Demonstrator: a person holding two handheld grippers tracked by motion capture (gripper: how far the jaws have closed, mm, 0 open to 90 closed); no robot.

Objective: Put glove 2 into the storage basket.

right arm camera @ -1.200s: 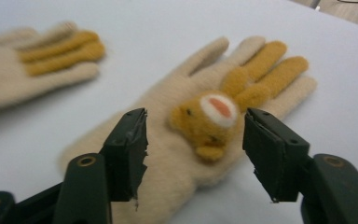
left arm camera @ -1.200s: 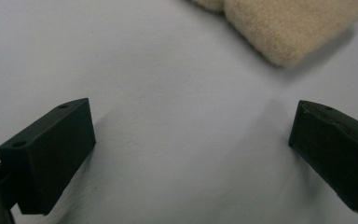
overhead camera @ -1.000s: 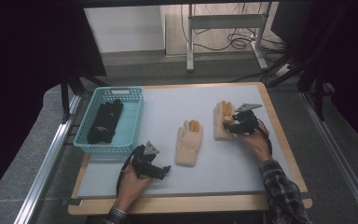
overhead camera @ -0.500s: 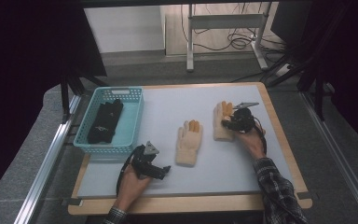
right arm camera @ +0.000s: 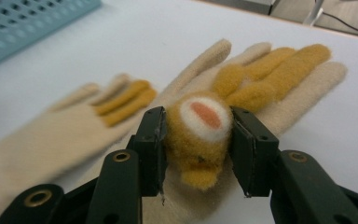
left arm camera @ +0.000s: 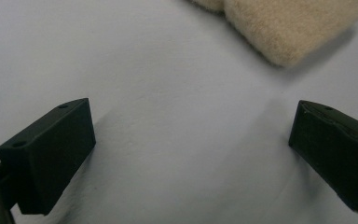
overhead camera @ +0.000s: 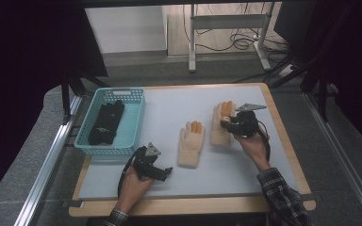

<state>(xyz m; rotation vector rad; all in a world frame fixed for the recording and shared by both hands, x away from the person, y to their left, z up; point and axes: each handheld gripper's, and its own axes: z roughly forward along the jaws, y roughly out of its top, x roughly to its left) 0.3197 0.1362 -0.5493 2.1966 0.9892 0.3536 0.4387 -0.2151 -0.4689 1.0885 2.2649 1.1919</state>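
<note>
The right-hand glove (right arm camera: 270, 88) lay palm-side up on the tabletop (overhead camera: 169, 108), toward its right edge, a cream fleece glove with mustard-yellow middle fingers and a plush mustard animal head sewn on, its white muzzle and pink nose showing. A second earlier the right gripper (right arm camera: 196, 149) had stood over that glove with its jaws wider; they had just been closing, and now they were clenched on the plush head (right arm camera: 200, 135), one pad pressing each side. In the high view the hand (overhead camera: 250, 141) had also come up a little off the glove. I judged this to mean the grasp was made and the lift was beginning, most likely toward the teal basket (overhead camera: 134, 123) at the tabletop's left.

Its mate, the left-hand glove (overhead camera: 191, 143), lay flat near the middle, just beside the first and not touching it. The basket already held a dark glove (overhead camera: 106, 122). The left gripper (overhead camera: 152, 165) rested low near the front edge, its jaws spread wide with bare tabletop between them, the cuff of the near glove just ahead.
</note>
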